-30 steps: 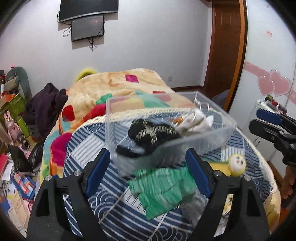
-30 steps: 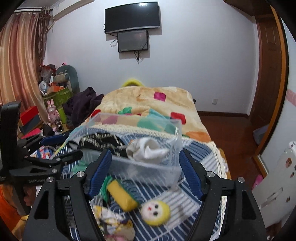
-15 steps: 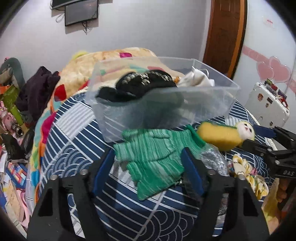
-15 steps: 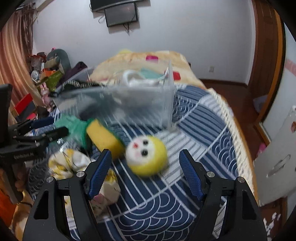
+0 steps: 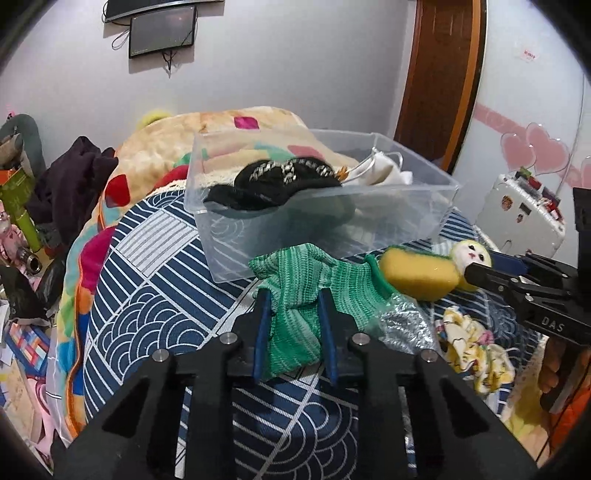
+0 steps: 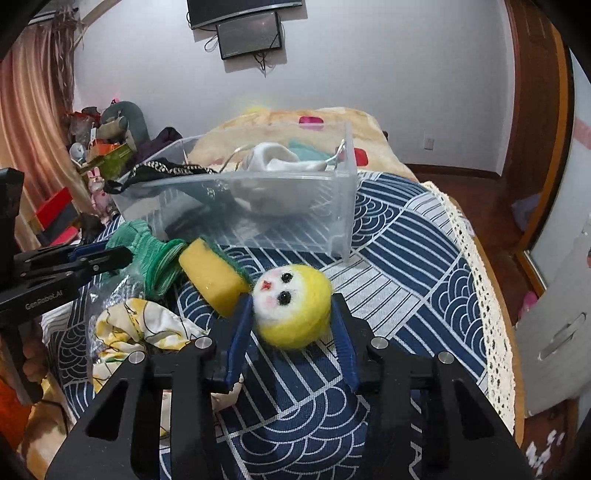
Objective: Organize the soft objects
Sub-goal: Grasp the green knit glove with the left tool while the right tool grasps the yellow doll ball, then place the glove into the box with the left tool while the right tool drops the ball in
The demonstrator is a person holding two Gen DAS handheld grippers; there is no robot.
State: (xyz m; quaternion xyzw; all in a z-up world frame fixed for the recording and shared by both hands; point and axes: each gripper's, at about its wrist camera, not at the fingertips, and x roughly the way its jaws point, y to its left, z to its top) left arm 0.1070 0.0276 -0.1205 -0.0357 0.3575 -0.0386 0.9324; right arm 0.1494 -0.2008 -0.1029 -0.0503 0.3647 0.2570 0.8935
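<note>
left gripper [image 5: 291, 295]: its blue pads pinch a fold of the green knitted cloth [image 5: 295, 291], which lies on the bedspread just in front of the clear bin.
right gripper [image 6: 291, 314]: both pads press the sides of the yellow felt doll head [image 6: 293, 304], which rests on the bedspread; clamped on it.
clear bin [image 5: 369, 225]: plastic, open-topped, standing on the bed behind both soft things; it holds a black patterned garment [image 5: 273, 184] draped over the near rim and a white cloth [image 5: 380, 171] at the far right end.
yellow sponge [image 6: 212, 275]: lies between the green cloth and the doll head, touching the doll head's left side.
floral cloth [image 6: 136, 325]: yellow and white, crumpled near the bed's edge, left of the right gripper.
silvery wrapper [image 5: 406, 321]: crinkled, partly under the green cloth and beside the floral cloth.
in the way: the sponge crowds the right gripper's left finger; the bin's near wall stands close ahead of the left gripper.
surface: navy and white patterned bedspread [image 6: 406, 258] with a lace edge, over a peach blanket [image 5: 229, 129] with coloured patches.
room: pale wall with a dark screen [image 6: 249, 33], wooden door [image 5: 439, 74], curtain [image 6: 33, 110] and cluttered shelf things to the left.
</note>
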